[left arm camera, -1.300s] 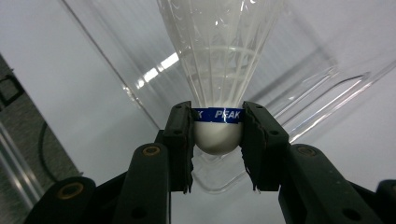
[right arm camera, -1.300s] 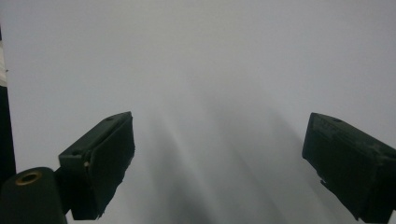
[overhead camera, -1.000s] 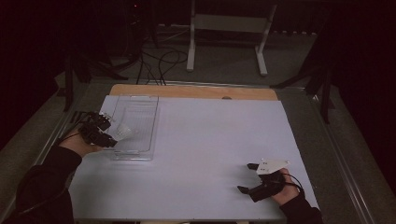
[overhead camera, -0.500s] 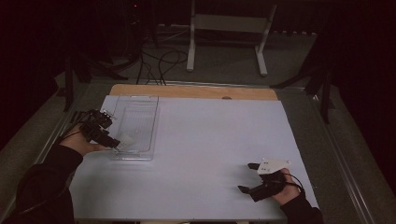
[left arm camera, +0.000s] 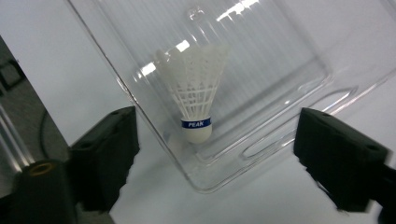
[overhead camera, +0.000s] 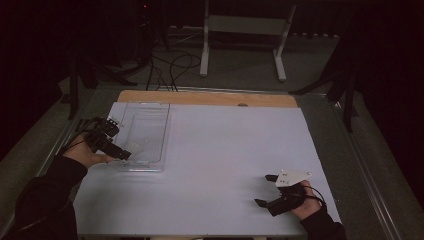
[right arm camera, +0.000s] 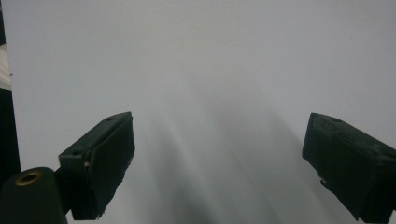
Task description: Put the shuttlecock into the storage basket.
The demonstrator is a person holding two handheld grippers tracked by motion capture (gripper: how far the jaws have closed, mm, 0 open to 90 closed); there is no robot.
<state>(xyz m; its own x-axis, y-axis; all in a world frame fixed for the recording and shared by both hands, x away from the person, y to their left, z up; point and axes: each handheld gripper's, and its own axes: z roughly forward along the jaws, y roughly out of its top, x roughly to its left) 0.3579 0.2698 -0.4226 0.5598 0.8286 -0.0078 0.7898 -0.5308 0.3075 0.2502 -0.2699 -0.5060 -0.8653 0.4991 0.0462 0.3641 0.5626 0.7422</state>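
A white shuttlecock (left arm camera: 196,93) with a blue band on its cork lies inside a clear plastic tray (overhead camera: 150,117), near its front left corner; in the high view the shuttlecock (overhead camera: 136,148) is a pale spot. My left gripper (overhead camera: 120,139) hovers over that corner. Its jaws have just been opening and now stand wide apart. In the left gripper view the left gripper (left arm camera: 217,149) frames the shuttlecock without touching it. My right gripper (overhead camera: 265,190) rests open at the front right of the white table, and the right gripper (right arm camera: 217,154) has nothing between its pads.
The white table sheet (overhead camera: 230,145) runs to a wooden strip (overhead camera: 210,98) at the back. Beyond it stand a metal frame (overhead camera: 245,30) and cables (overhead camera: 170,65) on the floor. A metal rail (overhead camera: 370,175) edges the table's right side.
The left jaws have spread apart and let go of the white shuttlecock, which now lies in the tray. Neither hand has shifted.
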